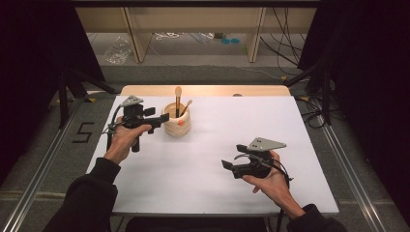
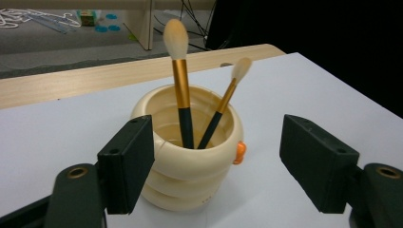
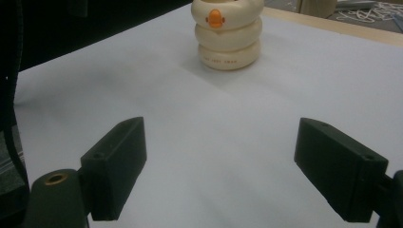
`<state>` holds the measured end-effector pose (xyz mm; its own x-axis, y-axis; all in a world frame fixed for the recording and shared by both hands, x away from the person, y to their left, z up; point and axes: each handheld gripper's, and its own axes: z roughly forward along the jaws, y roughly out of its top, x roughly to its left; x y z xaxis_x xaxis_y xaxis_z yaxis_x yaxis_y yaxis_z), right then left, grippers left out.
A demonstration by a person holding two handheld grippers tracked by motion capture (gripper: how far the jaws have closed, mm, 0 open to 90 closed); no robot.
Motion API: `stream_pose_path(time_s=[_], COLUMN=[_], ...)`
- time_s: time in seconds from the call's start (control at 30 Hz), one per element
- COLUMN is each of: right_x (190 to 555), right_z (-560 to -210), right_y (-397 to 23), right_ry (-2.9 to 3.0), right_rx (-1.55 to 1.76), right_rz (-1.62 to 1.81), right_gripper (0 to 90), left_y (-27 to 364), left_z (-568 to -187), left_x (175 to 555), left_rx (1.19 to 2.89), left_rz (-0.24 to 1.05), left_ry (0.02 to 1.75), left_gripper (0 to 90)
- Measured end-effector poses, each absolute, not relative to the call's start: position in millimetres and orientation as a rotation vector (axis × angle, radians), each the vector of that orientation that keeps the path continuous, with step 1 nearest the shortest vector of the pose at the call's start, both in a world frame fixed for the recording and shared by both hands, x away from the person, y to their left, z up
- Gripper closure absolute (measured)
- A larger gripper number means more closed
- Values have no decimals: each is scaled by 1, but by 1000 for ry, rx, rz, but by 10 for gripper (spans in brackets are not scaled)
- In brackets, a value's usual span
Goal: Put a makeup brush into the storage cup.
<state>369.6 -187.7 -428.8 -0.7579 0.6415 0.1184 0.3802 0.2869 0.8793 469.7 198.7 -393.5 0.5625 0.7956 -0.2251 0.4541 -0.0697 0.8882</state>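
A cream ribbed holder (image 1: 177, 123) with an orange beak stands at the back left of the white table top (image 1: 208, 188). Two brushes stand in it, a large one (image 1: 178, 99) and a smaller one (image 1: 186, 106) leaning right. My left gripper (image 1: 157, 116) is open just left of the holder. In the left gripper view the holder (image 2: 190, 161) lies just beyond the spread jaws of that gripper (image 2: 218, 156), with the large brush (image 2: 179, 85) and the small brush (image 2: 228, 95) upright inside. My right gripper (image 1: 233, 155) is open over the bare table at the front right. In its own view my right gripper (image 3: 221, 166) faces the holder (image 3: 228, 38) from far off.
A wooden strip (image 1: 208, 90) runs along the table's far edge. Beyond it are wooden furniture legs (image 1: 138, 43), cables (image 1: 285, 53) and a plastic bag (image 1: 117, 52) on the floor. Metal rails (image 1: 348, 174) flank the table, and dark curtains hang on both sides.
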Motion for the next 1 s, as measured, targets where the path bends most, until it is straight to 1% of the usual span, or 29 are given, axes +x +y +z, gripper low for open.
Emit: stream_pose_path(time_s=[0.1,0.23,0.33,0.53,0.7,1.0], right_x=[369,369,369,369,368,368], right_z=[-428,-428,-428,-428,-427,-427], right_y=[-188,-187,-187,-186,-187,-187], right_ry=[2309,2310,2311,2316,2306,2301], right_rx=[934,932,929,937,935,935], right_rz=[1442,1441,1444,1453,1447,1453], right_gripper=[184,183,182,182,180,175], left_y=[198,199,198,192,188,181], left_z=[-393,-395,-398,-403,-407,-411], left_x=[460,452,445,430,418,400], left_rx=[1701,1747,1746,1759,1786,1785], left_rz=[390,416,405,378,393,384], left_ry=[1040,1011,1022,979,942,905], left_gripper=[266,255,251,245,237,228])
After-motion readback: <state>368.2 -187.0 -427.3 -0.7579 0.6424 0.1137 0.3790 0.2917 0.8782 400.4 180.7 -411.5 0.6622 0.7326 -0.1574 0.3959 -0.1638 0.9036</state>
